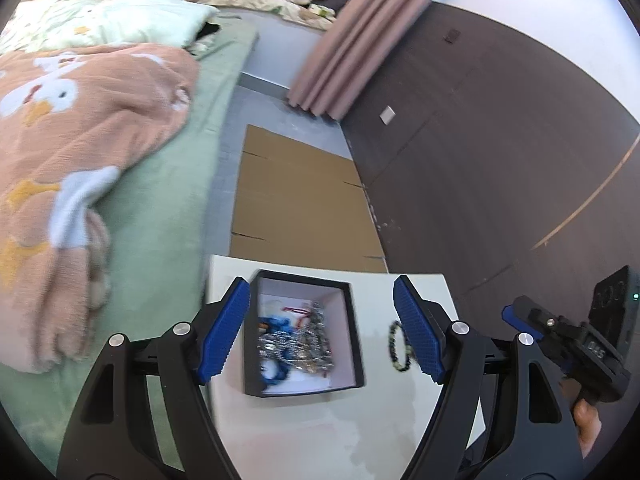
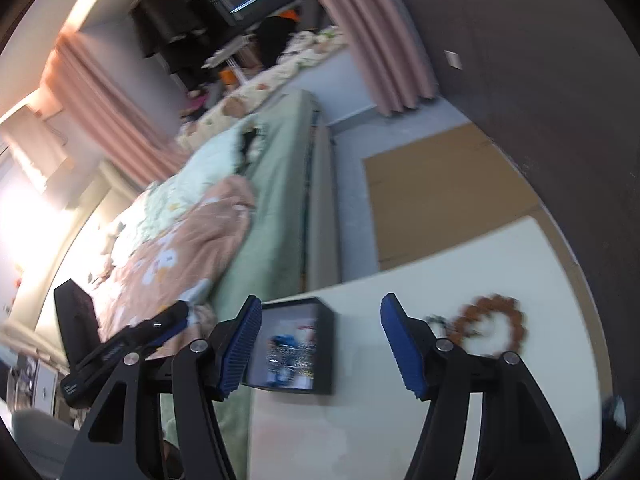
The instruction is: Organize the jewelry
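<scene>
A white surface (image 1: 344, 432) stands beside a bed (image 1: 168, 184). On it sits an open black box (image 1: 304, 334) with a pale lining, its jewelry (image 1: 296, 344) a blurred heap of silver and blue. Just right of the box lies a dark beaded bracelet (image 1: 397, 346). Farther right, in the right wrist view, lies a brown beaded bracelet (image 2: 494, 326). Flat cardboard (image 1: 300, 200) covers the floor beyond the far edge.

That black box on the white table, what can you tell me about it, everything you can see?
The black box is a shallow, lidless, rectangular tray with thin dark walls and a pale lining, perhaps card. It sits flat on the white table, near the edge beside the bed. Inside lies a tangled heap of silvery chains, blue pieces and a bit of red; blur hides finer detail. Neither gripper touches it. A dark beaded bracelet lies on the table just outside its right wall.
</scene>
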The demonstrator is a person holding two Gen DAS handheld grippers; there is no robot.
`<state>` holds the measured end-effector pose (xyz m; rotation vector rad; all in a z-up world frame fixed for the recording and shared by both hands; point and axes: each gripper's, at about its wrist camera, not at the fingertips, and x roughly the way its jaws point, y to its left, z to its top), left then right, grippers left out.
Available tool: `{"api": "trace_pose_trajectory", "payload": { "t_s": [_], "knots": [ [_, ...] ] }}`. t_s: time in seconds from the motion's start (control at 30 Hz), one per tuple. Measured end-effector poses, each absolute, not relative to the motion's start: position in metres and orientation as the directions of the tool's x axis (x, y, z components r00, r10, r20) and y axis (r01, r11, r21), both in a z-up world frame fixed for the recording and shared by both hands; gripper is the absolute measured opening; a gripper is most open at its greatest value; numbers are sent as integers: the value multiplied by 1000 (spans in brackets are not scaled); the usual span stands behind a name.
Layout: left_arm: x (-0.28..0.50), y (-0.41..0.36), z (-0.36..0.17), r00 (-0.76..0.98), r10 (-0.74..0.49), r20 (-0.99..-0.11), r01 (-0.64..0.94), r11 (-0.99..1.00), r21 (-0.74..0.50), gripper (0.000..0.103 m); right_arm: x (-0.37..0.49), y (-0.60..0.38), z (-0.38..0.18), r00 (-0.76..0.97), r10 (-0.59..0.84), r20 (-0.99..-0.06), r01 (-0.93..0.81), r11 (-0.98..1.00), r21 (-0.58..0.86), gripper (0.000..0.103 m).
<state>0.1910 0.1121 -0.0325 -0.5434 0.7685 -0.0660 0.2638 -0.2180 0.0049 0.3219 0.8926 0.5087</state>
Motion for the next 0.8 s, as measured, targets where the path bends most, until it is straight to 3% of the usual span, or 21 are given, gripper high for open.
{"api": "trace_pose_trajectory", "payload": {
  "t_s": [0.3,0.5,0.67,0.8],
  "knots": [
    [211,47,-40,681,-295,-670,-62,888,-455,74,275,-279,-49,492,447,-747,-117,884,452,61],
    [221,4,-54,642,-308,-702,-14,911,-412,73,296,-295,-79,441,400,-803,-66,907,416,52],
    [234,-19,-72,596,-315,-739,-8,918,-397,60,310,-299,-106,394,317,-863,-30,943,332,42],
    [239,-34,-85,570,-316,-759,7,925,-379,56,320,-301,-123,366,278,-888,-13,956,293,40]
  ]
}}
